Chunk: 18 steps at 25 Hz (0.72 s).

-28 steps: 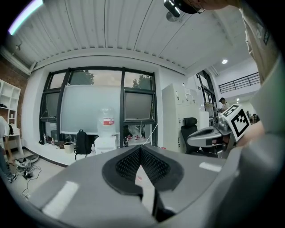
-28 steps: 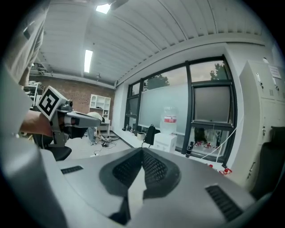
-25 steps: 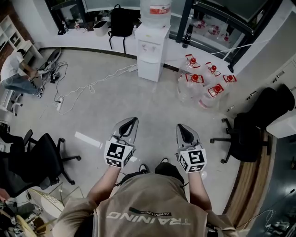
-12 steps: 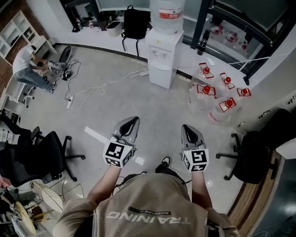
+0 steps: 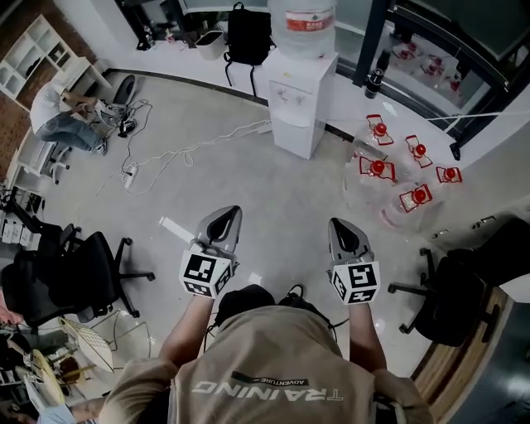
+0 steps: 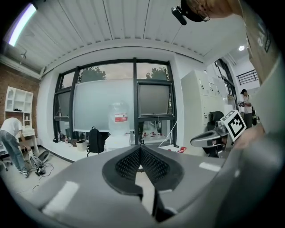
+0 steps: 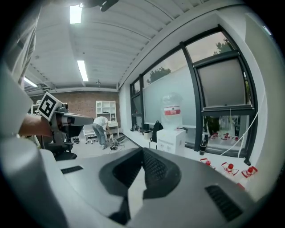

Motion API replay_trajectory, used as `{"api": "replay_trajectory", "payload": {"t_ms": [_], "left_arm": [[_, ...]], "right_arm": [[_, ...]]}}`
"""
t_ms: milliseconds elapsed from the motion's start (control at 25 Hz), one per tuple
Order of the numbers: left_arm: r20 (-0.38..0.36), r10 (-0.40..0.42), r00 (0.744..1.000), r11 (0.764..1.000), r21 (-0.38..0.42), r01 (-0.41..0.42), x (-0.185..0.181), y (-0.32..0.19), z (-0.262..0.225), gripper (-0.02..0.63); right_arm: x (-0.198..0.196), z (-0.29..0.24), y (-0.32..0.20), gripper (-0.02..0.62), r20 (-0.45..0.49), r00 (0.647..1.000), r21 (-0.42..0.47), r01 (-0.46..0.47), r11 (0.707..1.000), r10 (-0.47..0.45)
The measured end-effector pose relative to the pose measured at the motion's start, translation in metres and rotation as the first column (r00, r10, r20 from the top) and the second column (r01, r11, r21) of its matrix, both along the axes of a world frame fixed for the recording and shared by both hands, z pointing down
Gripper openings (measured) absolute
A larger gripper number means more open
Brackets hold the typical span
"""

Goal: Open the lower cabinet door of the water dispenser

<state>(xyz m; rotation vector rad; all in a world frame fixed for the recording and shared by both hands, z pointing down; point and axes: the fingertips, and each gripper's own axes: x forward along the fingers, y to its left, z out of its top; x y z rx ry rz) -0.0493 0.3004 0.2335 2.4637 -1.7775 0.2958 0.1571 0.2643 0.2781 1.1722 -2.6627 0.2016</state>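
The white water dispenser (image 5: 300, 98) stands by the far windows with a big clear bottle (image 5: 302, 25) on top; its lower cabinet door (image 5: 296, 137) looks closed. It is a good way off across the floor. My left gripper (image 5: 228, 215) and right gripper (image 5: 340, 226) are held side by side in front of me, both pointing toward it, both shut and empty. In the left gripper view the shut left gripper (image 6: 140, 149) frames the dispenser (image 6: 116, 141) just left of its tips. In the right gripper view the right gripper (image 7: 143, 151) has the dispenser (image 7: 171, 140) to its right.
Several red-capped water jugs (image 5: 397, 178) lie on the floor right of the dispenser. A black backpack (image 5: 248, 37) leans left of it, a dark bottle (image 5: 375, 79) to its right. Cables (image 5: 178, 153) trail across the floor. Office chairs (image 5: 62, 277) (image 5: 464, 290) flank me; a person (image 5: 70, 120) bends at far left.
Both grippers have been carried forward across the floor, still shut. The dispenser and jugs now appear nearer and lower in the head view.
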Motion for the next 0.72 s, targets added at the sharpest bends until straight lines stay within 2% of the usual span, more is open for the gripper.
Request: {"api": "replay_trajectory", "payload": {"t_ms": [240,480,720], "left_arm": [[-0.033,0.020,0.999,1.000,-0.016,-0.020,-0.014,-0.038,0.010,0.002],[-0.027,0.078,0.997,0.996,0.044,-0.077,-0.041,-0.085,-0.003,0.002],[-0.028,0.121,0.992,0.989,0.094,-0.118,-0.084,-0.133,-0.014,0.002]], "right_arm": [[-0.027,0.005,-0.037,0.009,-0.004,1.000,-0.011,0.014,1.000,-0.014],[-0.070,-0.010,-0.075,0.009,-0.023,1.000,0.028,-0.011,1.000,0.012],[-0.112,-0.031,-0.114,0.009,-0.050,0.997,0.071,-0.047,0.996,0.051]]}}
